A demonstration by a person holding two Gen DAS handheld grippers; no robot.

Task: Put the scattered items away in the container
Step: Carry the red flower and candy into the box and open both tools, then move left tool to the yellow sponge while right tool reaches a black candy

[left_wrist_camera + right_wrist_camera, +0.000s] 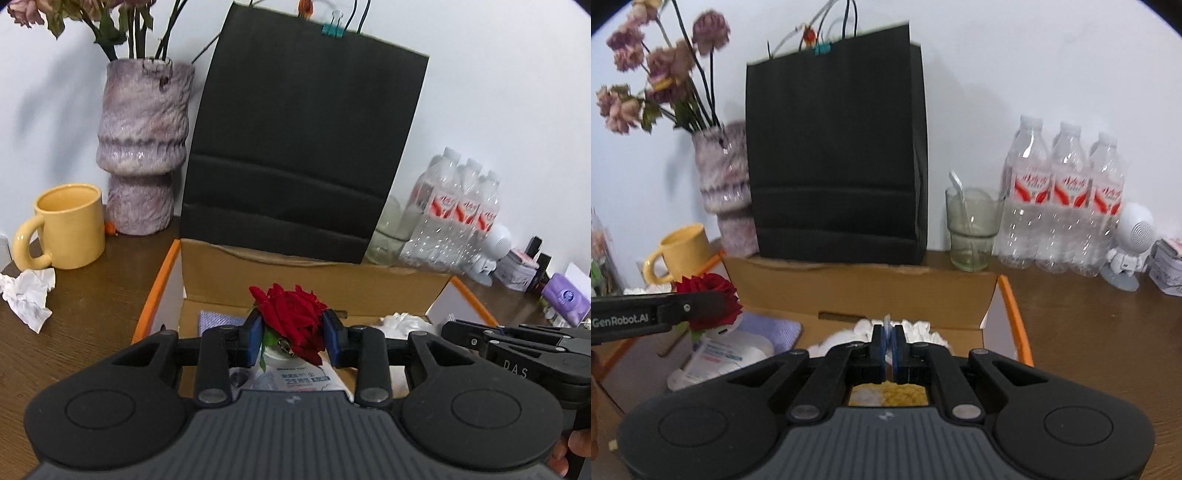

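Note:
My left gripper (293,332) is shut on a red rose (291,317) and holds it over the open cardboard box (314,280) with orange edges. The rose (709,299) and the left gripper's side also show at the left of the right wrist view. The box (864,284) holds a purple cloth (775,330), a white packet (720,356) and crumpled white paper (923,332). My right gripper (888,341) is shut over the box, with a thin clear sliver between its pads; what it is I cannot tell. A crumpled tissue (29,295) lies on the table at left.
A black paper bag (303,147) stands behind the box. A purple vase (144,147) and yellow mug (66,225) stand left. A glass (973,229), water bottles (1063,206), a white figurine (1126,251) and small packs (565,299) stand right on the wooden table (1089,332).

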